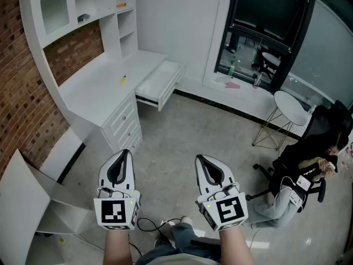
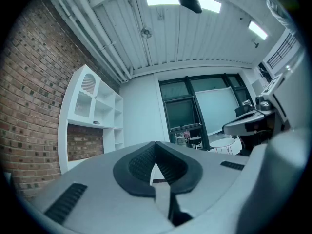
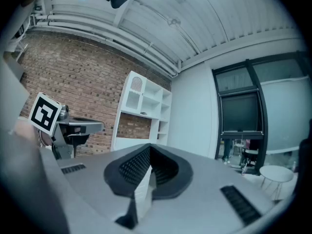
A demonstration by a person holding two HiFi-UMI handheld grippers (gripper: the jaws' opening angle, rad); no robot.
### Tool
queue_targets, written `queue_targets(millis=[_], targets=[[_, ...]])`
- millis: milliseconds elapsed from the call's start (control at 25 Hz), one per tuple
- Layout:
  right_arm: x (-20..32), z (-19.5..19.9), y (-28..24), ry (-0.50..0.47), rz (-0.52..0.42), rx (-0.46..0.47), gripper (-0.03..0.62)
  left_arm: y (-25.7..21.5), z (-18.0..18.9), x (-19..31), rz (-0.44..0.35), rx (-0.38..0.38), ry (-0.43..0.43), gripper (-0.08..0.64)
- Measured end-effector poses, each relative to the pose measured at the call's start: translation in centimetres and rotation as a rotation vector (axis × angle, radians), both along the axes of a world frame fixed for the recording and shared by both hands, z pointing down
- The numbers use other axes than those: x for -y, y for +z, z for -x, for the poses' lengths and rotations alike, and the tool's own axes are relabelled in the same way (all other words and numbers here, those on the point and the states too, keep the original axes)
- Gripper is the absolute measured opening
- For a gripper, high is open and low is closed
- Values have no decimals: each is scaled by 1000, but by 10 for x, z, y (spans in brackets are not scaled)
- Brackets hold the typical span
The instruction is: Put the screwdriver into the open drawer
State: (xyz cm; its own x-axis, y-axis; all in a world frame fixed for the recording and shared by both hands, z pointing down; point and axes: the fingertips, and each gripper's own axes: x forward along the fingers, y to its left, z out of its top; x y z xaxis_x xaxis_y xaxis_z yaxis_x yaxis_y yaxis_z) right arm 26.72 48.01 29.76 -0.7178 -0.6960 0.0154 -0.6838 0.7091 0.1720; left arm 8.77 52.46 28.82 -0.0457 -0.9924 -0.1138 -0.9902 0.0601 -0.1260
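In the head view a small yellow screwdriver (image 1: 123, 80) lies on the white desk top (image 1: 94, 90), far ahead on the left. Just to its right the desk's open drawer (image 1: 160, 84) sticks out over the floor. My left gripper (image 1: 125, 153) and right gripper (image 1: 199, 158) hover side by side above the floor, well short of the desk. Both are shut with nothing between the jaws. In the left gripper view the left gripper (image 2: 156, 145) faces the white shelf unit (image 2: 92, 113) and the window. The right gripper (image 3: 148, 148) shows its dark pads pressed together.
A shelf unit (image 1: 83, 10) stands on the desk against the brick wall (image 1: 16, 104). A white panel (image 1: 25, 208) leans at the lower left. At right are a round white table (image 1: 292, 108) and a person seated in a chair (image 1: 303, 175). Bottles (image 1: 231, 68) stand on the window sill.
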Motion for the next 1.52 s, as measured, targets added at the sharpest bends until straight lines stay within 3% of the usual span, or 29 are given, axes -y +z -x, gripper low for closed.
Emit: queue_targets(millis=[400,640,920,1160,1360,1520], targets=[[87,-25,-11,-102,-33,-4,9,-10,-26,76,-5,-1,-98,12],[125,-42,-4,-138,-5,36,9,-3,-44,105,8,12,-126,12],[158,-37,1,-151,8,29,9,-1,-35,140,20,7,-143,12],[204,-13,12,-124,44,24,9,10,-5,187,32,-1,-124,12],[258,36,20,-129,23,-12,10,19,49,249,42,-31,-115,12],[310,81,22,-113,36,-26,11,21,99,302,24,-106,-83,12]])
